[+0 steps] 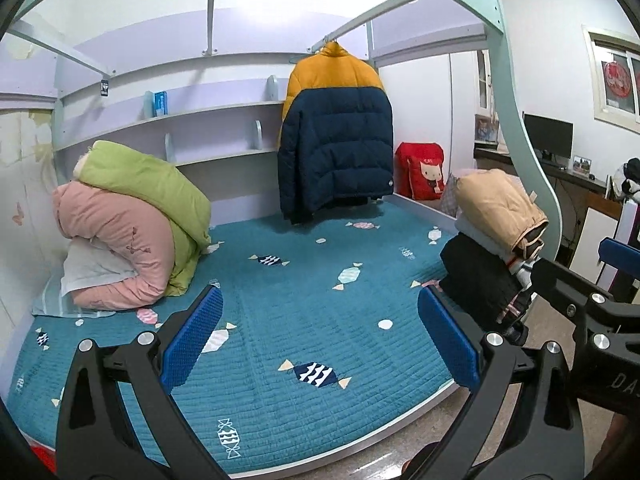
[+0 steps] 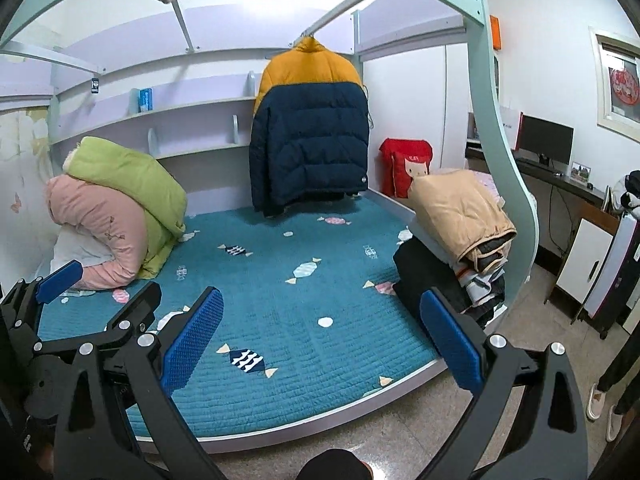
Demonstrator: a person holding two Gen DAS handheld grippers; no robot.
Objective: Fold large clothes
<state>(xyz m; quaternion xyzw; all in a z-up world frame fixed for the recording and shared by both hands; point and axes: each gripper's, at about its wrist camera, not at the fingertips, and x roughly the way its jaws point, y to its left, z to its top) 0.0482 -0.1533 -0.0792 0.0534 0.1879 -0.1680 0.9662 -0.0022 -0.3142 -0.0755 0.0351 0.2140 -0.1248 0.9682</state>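
Two quilts [image 1: 132, 220] left, clothes stack [image 1: 492, 240] right

Quilted matt jacket [image 1: 336, 136], stitched cloth bedspread [image 1: 304, 320]

Bright, even indoor light, overhead glare, strong fisheye bending at edges

Yellow-and-navy jacket [image 1: 336, 128]; teal candy-print bedspread [image 1: 280, 300]; green and pink quilts [image 1: 132, 216].
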